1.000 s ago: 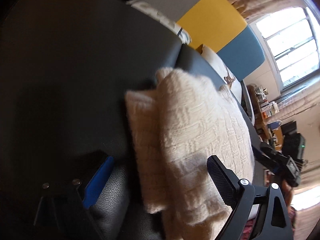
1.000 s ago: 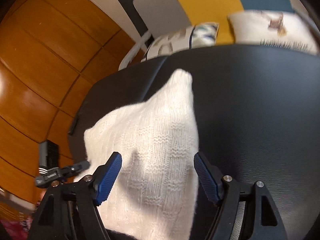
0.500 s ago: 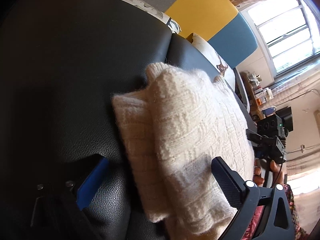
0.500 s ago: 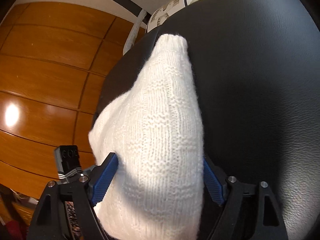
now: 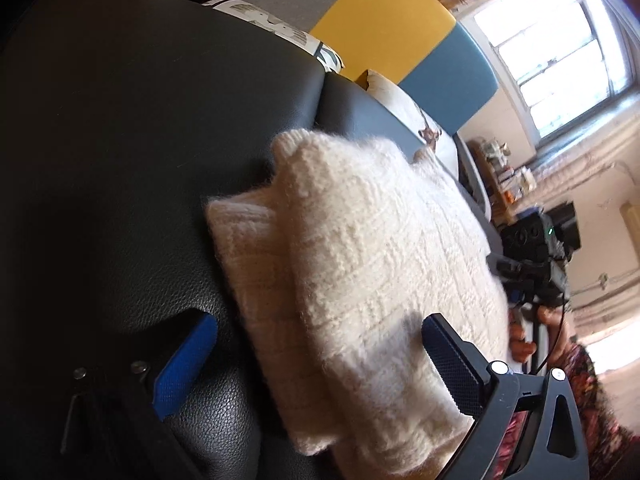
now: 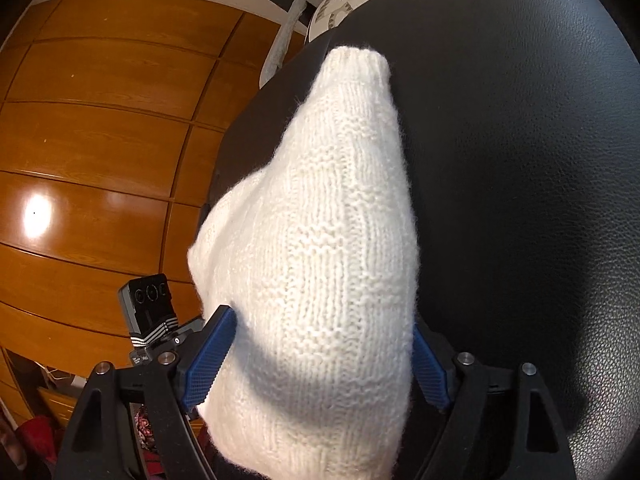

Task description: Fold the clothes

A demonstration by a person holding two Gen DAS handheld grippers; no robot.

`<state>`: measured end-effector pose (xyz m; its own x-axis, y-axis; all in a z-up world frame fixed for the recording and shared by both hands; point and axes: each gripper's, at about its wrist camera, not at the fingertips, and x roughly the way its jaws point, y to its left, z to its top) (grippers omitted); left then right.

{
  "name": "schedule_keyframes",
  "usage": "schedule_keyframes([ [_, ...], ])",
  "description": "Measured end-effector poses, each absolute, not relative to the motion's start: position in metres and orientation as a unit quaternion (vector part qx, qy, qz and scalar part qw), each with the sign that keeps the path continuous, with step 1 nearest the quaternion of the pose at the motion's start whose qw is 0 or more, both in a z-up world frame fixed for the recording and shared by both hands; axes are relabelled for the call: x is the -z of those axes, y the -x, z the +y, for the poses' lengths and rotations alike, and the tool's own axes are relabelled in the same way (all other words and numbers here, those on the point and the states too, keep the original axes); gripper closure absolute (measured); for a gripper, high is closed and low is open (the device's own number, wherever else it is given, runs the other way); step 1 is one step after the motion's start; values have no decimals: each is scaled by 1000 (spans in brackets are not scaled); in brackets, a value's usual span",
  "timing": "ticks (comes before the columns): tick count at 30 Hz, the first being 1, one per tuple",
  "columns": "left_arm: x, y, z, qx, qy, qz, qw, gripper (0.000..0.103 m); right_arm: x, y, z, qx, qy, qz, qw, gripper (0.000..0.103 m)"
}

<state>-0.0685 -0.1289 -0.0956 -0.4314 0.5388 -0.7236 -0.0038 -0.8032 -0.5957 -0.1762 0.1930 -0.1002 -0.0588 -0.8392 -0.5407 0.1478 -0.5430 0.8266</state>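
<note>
The sweater (image 5: 360, 272) lies folded in thick layers across the middle of the left view, on a black cushion (image 5: 140, 140). It looks soft, fluffy and light, likely to sag and spring open, so a hold on a folded edge through all layers seems best. Left gripper (image 5: 316, 364) stands wide apart astride its lower edge. Right gripper (image 6: 316, 364), bottom centre, also spread, straddles the knit without clamping.
</note>
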Motion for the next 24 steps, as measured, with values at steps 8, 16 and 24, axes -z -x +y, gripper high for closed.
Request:
schedule_keyframes([
  [8, 108, 69, -125, -768, 521, -322, 189, 29, 92, 169, 179, 674, -573, -293, 362, 18],
  [16, 110, 69, -123, -782, 504, -312, 190, 34, 92, 168, 169, 677, -569, -291, 365, 18],
  [24, 105, 67, -127, -798, 485, -307, 185, 58, 88, 163, 173, 699, -565, -282, 335, 42],
])
